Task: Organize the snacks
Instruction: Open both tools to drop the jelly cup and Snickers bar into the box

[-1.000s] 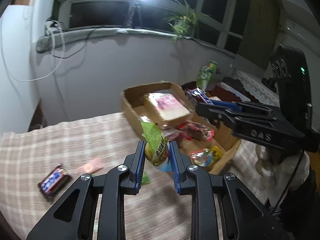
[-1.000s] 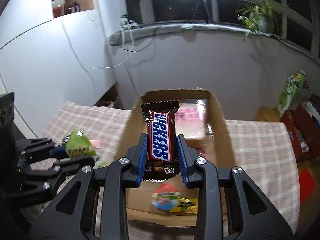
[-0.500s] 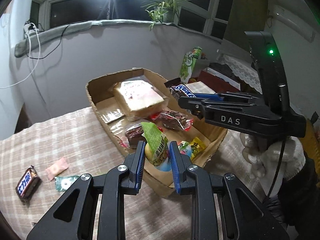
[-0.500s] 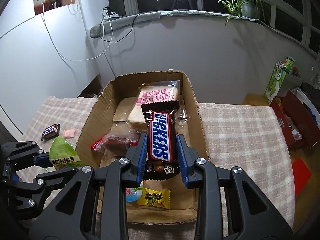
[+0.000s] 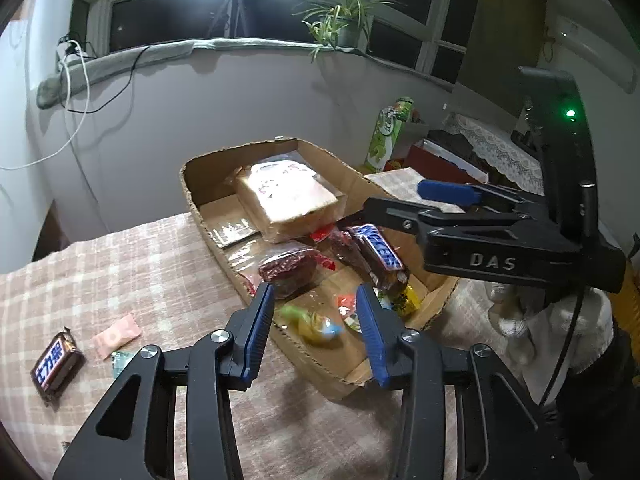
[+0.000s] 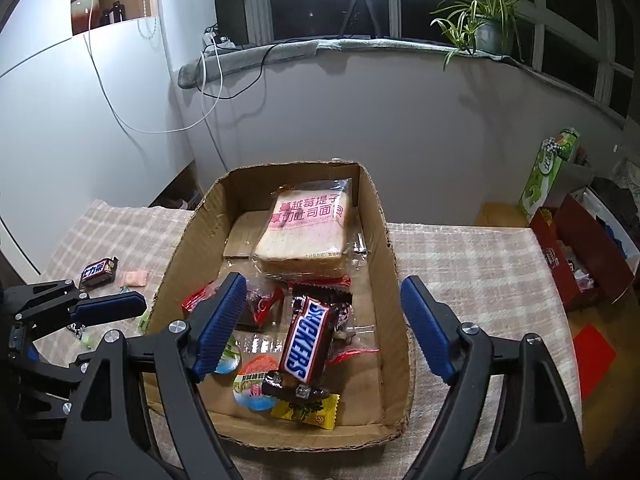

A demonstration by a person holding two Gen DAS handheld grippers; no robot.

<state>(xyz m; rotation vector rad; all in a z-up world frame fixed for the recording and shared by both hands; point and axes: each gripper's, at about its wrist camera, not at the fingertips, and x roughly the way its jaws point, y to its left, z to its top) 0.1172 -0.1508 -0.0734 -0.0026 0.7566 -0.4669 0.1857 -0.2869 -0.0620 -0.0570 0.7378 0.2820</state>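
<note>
A cardboard box [image 6: 394, 264] [image 5: 188, 184] on the checked tablecloth holds a bagged bread slice [image 6: 306, 232] [image 5: 286, 200], red-wrapped snacks and small sweets. My right gripper [image 6: 320, 328] is open above the box; the Snickers bar [image 6: 306, 342] [image 5: 378, 254] lies loose below it. My left gripper [image 5: 316, 328] is open over the box's near end; the green jelly cup [image 5: 316, 322] shows blurred between its fingers, not gripped. Each gripper shows in the other's view, the right one [image 5: 448, 200] and the left one [image 6: 108, 304].
On the cloth left of the box lie a small brown chocolate bar [image 5: 56, 366] [image 6: 98, 272], a pink sweet [image 5: 118, 334] and a green wrapper [image 5: 120, 362]. A green carton [image 6: 550, 172] and a red box [image 6: 580, 248] stand off the table at right. The wall is behind.
Both grippers have opened over the box. The Snickers bar has dropped from the right gripper into the box, and the green jelly cup has left the left gripper's fingers.
</note>
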